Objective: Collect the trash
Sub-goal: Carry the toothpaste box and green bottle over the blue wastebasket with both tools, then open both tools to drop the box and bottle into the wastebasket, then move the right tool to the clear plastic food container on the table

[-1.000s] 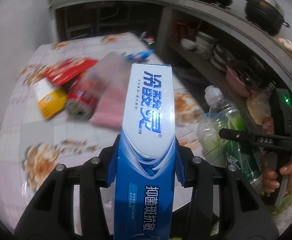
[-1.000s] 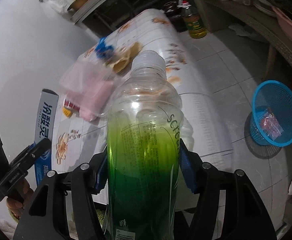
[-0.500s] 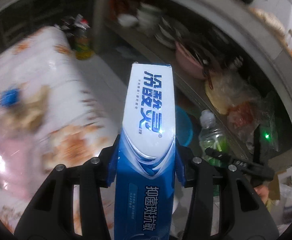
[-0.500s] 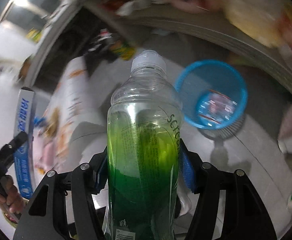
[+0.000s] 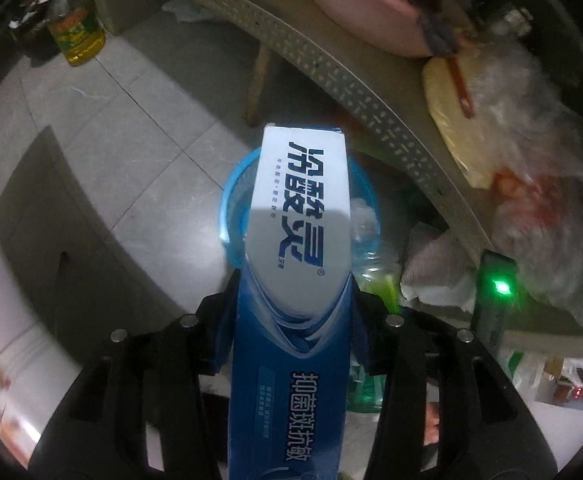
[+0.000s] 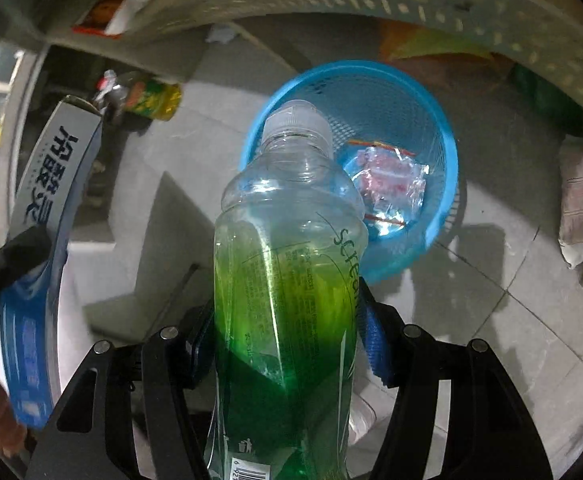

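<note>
My left gripper point(image 5: 291, 308) is shut on a blue and white toothpaste box point(image 5: 297, 240), whose far end hangs over a blue mesh waste basket point(image 5: 227, 216) on the floor. My right gripper point(image 6: 287, 320) is shut on a clear plastic bottle point(image 6: 287, 264) with a green label, its white cap pointing at the same basket point(image 6: 439, 152). A crumpled clear wrapper point(image 6: 387, 184) lies inside the basket. The toothpaste box point(image 6: 47, 184) and left gripper also show at the left of the right wrist view.
A perforated grey shelf point(image 5: 355, 84) curves over the basket, carrying a pink basin point(image 5: 363, 12) and plastic bags point(image 5: 539, 152). A yellow oil bottle point(image 5: 77, 32) stands on the tiled floor point(image 5: 139, 128). The table's flowered cloth point(image 5: 7, 344) hangs at the left.
Both grippers swung away from the table and tipped downward toward the floor. The blue basket has come in under the toothpaste box and close in front of the bottle. Both grips are unchanged.
</note>
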Demonstrator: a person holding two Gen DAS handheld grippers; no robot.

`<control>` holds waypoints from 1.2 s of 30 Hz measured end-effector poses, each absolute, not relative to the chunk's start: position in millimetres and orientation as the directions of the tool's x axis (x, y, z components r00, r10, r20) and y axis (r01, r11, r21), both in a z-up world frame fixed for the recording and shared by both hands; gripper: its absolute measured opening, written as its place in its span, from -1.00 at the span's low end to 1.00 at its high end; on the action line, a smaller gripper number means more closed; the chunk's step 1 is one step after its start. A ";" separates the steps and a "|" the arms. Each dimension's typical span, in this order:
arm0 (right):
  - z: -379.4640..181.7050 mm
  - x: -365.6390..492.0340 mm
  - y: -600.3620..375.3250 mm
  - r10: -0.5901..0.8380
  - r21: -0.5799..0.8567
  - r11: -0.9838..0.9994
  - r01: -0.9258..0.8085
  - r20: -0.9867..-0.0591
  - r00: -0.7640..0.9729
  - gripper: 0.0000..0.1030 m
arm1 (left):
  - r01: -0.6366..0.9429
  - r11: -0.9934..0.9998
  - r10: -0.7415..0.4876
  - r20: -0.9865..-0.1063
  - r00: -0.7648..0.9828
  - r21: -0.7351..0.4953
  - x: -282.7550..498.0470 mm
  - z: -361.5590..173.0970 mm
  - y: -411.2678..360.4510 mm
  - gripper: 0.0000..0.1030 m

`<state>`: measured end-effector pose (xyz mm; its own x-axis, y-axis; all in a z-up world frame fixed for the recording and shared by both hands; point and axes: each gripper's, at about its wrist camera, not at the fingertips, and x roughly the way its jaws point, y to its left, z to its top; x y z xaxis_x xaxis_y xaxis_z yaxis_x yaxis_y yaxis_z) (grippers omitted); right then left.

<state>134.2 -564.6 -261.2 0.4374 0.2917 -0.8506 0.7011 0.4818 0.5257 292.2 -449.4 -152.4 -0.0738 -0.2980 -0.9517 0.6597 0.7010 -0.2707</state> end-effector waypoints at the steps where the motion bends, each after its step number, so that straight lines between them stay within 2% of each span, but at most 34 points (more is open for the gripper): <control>1: -270.0 140.1 -570.9 0.280 0.512 0.478 0.714 -0.859 0.429 0.17 | 0.655 0.701 -0.304 -0.949 -0.079 -0.280 296.1 -156.9 -456.2 -0.04; 2: -276.3 146.6 -574.6 0.263 0.494 0.477 0.727 -0.869 0.418 0.18 | 0.648 0.706 -0.311 -0.947 -0.077 -0.285 300.3 -159.6 -463.9 0.07; 3: -285.7 153.7 -580.0 0.233 0.467 0.476 0.745 -0.884 0.405 0.20 | 0.638 0.713 -0.327 -0.943 -0.065 -0.292 303.3 -160.4 -469.2 0.34; 4: -289.6 154.7 -582.0 0.214 0.457 0.471 0.754 -0.889 0.405 0.26 | 0.627 0.716 -0.358 -0.933 -0.045 -0.305 306.5 -160.0 -471.7 0.48; 11: -309.3 152.8 -581.9 0.111 0.431 0.428 0.794 -0.897 0.427 0.31 | 0.586 0.738 -0.392 -0.920 -0.033 -0.335 316.1 -156.0 -461.9 0.49; 19: -288.5 118.6 -569.1 0.042 0.411 0.463 0.785 -0.895 0.444 0.31 | 0.612 0.721 -0.436 -0.899 0.035 -0.325 306.5 -131.6 -429.7 0.51; 23: -268.3 99.5 -557.0 0.017 0.402 0.492 0.772 -0.891 0.454 0.31 | 0.636 0.697 -0.481 -0.874 0.072 -0.331 292.9 -106.8 -408.7 0.52; 31: -215.1 69.9 -504.6 -0.041 0.324 0.635 0.701 -0.892 0.450 0.31 | 0.652 0.650 -0.600 -0.790 0.126 -0.389 259.4 -49.8 -349.4 0.69; 36: -175.4 59.0 -471.8 -0.079 0.274 0.724 0.634 -0.879 0.470 0.51 | 0.653 0.627 -0.638 -0.761 0.118 -0.425 241.0 -29.8 -298.6 0.75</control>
<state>59.0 -471.8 -175.3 0.4699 -0.0786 -0.8792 0.6336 0.7235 0.2740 241.0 -298.6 -29.8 0.1176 -0.6377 -0.7612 0.6526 0.6274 -0.4248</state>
